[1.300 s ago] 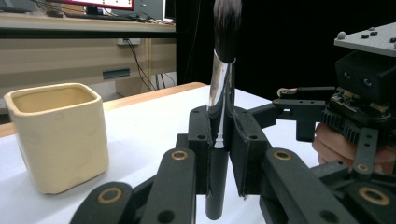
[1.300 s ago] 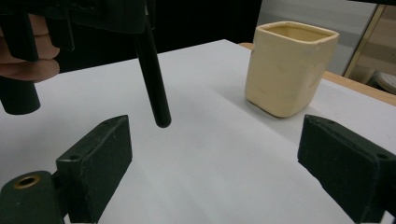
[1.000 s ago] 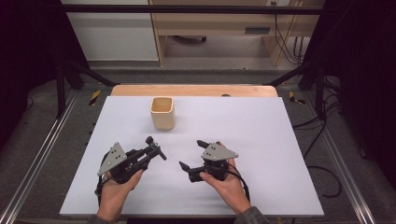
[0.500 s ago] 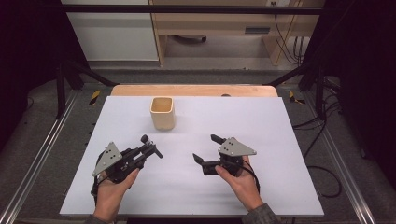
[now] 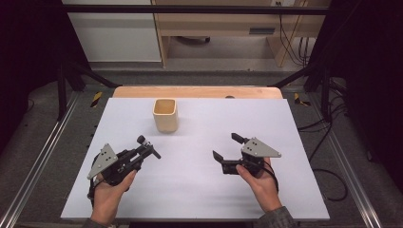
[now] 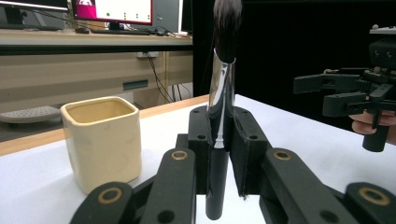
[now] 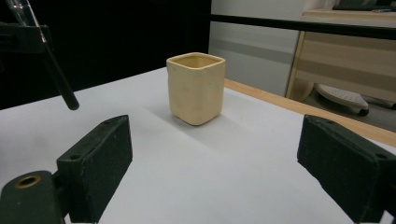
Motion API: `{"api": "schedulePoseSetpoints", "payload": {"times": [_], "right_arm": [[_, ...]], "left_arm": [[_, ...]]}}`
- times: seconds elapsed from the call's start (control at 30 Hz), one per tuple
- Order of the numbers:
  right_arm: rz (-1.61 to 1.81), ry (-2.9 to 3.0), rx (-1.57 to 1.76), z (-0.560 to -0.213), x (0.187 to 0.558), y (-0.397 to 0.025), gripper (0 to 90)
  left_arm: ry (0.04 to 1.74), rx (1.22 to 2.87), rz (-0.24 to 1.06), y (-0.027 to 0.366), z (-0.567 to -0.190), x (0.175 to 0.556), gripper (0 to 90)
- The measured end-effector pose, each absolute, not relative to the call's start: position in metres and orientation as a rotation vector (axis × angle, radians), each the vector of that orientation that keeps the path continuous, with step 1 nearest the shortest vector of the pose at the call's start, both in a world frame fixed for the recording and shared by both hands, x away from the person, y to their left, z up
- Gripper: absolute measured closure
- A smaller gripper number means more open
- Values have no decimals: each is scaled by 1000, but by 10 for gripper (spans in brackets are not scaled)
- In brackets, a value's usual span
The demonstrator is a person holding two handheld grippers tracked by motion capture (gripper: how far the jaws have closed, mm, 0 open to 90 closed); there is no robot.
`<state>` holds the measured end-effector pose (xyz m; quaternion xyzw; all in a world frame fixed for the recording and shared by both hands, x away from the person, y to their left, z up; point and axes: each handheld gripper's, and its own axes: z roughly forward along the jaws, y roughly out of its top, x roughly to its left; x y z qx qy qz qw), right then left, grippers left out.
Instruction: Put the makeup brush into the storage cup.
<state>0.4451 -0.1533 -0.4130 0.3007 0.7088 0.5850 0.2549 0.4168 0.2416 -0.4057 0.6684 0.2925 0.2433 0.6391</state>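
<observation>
**Brush in hand, cup not yet reached**

Left gripper (image 5: 145,151): jaws clamped on a makeup brush (image 6: 223,79), bristles up, handle end hanging below the pads. It sits over the left near part of the white bench (image 5: 199,190). The cream square cup (image 5: 165,115) stands empty toward the far edge, well apart from the brush. Right gripper (image 5: 227,148): jaws spread wide, holding nothing, over the bench's right half. Judgement: pickup done; carrying the brush to the cup and dropping it in remain.
</observation>
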Motion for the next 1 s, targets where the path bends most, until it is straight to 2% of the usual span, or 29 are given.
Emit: {"api": "schedulePoseSetpoints", "payload": {"times": [0.6, 1.0], "right_arm": [[1532, 1810, 903, -424, 437, -224, 125], [1527, 1784, 879, -433, 420, -247, 111]], "left_arm": [[690, 1513, 573, 249, -405, 417, 789], [691, 1528, 592, 250, -397, 427, 789]]}}
